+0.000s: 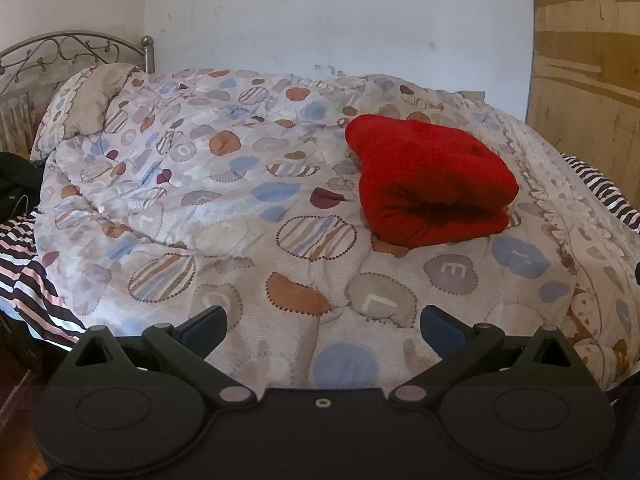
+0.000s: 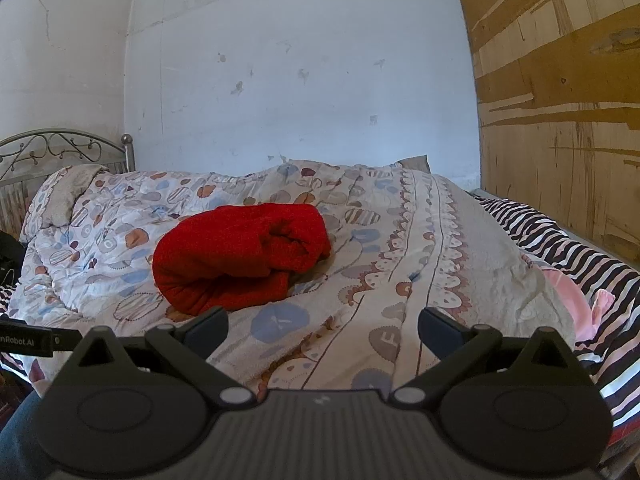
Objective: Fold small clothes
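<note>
Red garment (image 1: pixel 428 176) lies folded on the quilt (image 1: pixel 240 200).

Ahead of my left gripper (image 1: pixel 322 330), jaws spread wide, the patterned quilt (image 1: pixel 240 208) lies bare out to the pillow (image 1: pixel 86 100) and metal headboard (image 1: pixel 72 50). The folded red garment (image 1: pixel 428 180) is the only bulk, ahead and right. My right gripper (image 2: pixel 322 330), also spread, has bare quilt ahead; the wooden panel (image 2: pixel 560 120) bounds the right, the wall (image 2: pixel 300 60) the far side.

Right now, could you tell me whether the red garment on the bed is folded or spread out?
Folded: the red garment lies doubled into a thick bundle on the quilt.
</note>
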Tool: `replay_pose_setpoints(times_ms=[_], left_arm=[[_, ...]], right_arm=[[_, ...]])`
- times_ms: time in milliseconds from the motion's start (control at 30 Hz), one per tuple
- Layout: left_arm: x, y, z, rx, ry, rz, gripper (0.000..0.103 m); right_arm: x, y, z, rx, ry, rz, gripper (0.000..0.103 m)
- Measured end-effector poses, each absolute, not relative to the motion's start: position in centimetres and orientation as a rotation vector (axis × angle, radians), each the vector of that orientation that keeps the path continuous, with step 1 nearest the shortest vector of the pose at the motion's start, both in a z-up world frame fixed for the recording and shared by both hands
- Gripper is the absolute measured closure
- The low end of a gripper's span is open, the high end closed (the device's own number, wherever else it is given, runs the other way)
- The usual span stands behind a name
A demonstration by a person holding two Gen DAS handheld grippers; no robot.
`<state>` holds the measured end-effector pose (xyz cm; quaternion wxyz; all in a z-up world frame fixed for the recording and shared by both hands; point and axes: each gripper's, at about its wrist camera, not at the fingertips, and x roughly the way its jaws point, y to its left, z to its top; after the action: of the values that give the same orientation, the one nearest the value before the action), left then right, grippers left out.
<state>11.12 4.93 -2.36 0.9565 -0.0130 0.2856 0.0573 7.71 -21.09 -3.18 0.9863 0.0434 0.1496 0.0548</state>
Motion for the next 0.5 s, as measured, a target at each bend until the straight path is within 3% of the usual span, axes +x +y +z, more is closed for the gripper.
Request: replay_pose_setpoints(times_ms=[500], left_arm=[[12.4,5.6,-2.7,-0.038,0.629,0.150,0.001]], right_arm=[[8.1,-21.3,-3.6,0.095,0.326,0.098,0.000]])
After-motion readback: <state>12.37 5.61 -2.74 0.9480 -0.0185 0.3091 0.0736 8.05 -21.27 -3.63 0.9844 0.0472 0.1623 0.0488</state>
